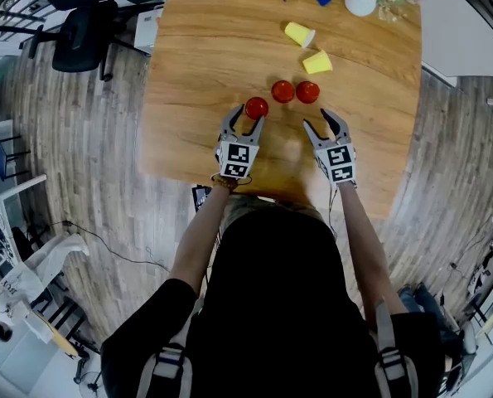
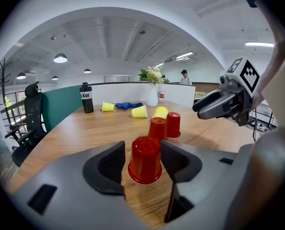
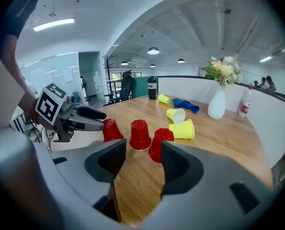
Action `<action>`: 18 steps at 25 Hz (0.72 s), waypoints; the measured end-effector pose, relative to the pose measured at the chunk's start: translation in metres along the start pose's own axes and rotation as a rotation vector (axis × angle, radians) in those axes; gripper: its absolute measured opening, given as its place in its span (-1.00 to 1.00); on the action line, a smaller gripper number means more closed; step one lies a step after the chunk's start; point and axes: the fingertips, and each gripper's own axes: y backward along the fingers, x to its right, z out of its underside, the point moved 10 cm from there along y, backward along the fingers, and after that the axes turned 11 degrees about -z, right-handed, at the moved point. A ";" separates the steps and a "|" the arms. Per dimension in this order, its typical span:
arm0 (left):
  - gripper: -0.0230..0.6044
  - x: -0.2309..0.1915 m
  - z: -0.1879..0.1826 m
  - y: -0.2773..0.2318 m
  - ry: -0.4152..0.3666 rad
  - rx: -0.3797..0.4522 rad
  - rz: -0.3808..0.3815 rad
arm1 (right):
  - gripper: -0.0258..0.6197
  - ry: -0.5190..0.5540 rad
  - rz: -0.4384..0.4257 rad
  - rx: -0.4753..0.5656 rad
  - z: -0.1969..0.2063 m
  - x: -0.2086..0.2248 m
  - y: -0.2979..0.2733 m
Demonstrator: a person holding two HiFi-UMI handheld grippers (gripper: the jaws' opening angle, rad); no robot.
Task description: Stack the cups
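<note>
The person wears a black short-sleeved top (image 1: 254,322), its sleeves (image 1: 159,301) ending above the elbow, with grey shoulder straps (image 1: 168,368) crossed by pale bands. Beyond the forearms, over the table's (image 1: 196,73) near edge, the left gripper (image 1: 244,118) and right gripper (image 1: 319,120) look alike. Each has two dark grey fingers that taper to curved tips, and behind them a cube (image 1: 238,157) with white faces printed with black square markers. From the gripper views, the jaws are matt grey moulded plastic, broad and rounded, each with a darker scooped hollow on its inner side and small rectangular slots farther back on the body.
</note>
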 end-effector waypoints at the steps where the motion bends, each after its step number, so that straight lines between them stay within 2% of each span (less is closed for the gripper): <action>1: -0.18 -0.001 0.000 -0.001 -0.003 -0.003 0.000 | -0.17 0.000 0.001 0.002 -0.001 -0.001 0.000; 7: -0.15 0.003 0.002 -0.006 -0.011 -0.016 0.020 | -0.18 -0.005 0.017 0.006 0.001 -0.001 0.006; 13: -0.16 0.002 0.000 -0.013 -0.010 -0.023 0.007 | -0.19 -0.025 0.026 -0.003 0.008 0.000 0.011; 18: -0.22 -0.001 -0.003 -0.016 -0.011 -0.014 0.005 | -0.20 -0.039 0.033 0.005 0.012 0.000 0.011</action>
